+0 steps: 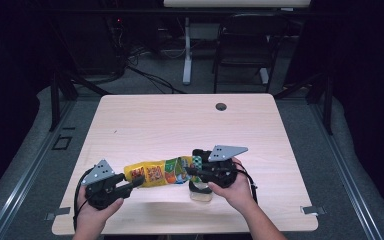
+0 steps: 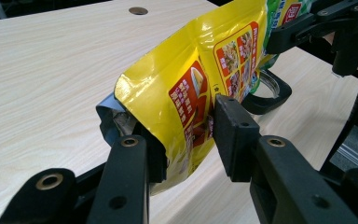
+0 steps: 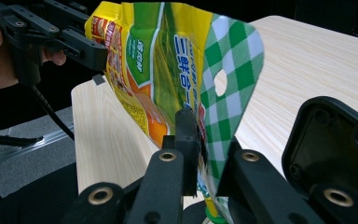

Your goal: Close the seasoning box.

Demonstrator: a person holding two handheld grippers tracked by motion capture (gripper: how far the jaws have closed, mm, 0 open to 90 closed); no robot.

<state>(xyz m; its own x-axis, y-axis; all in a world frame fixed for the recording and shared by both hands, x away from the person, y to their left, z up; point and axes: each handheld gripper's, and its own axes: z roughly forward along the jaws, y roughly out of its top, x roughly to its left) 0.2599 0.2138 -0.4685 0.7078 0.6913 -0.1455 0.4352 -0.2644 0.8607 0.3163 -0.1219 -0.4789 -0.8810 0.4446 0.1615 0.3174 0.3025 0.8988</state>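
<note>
Above table [image 1: 145,120], both tools, left tool [image 1: 139,182] and right tool [image 1: 192,171], pinch pouch [image 1: 162,171] ends.

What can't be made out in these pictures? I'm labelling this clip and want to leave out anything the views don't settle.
- Jar: high view, contents and mouth covered by the right gripper and the hand.
- Pouch: left gripper view, its bottom fold sits behind the left gripper; small print too fine to read.
- Pouch's lower edge: right gripper view, cut off by the bottom edge.
- Black lid: right gripper view, cut by the frame edge.
</note>
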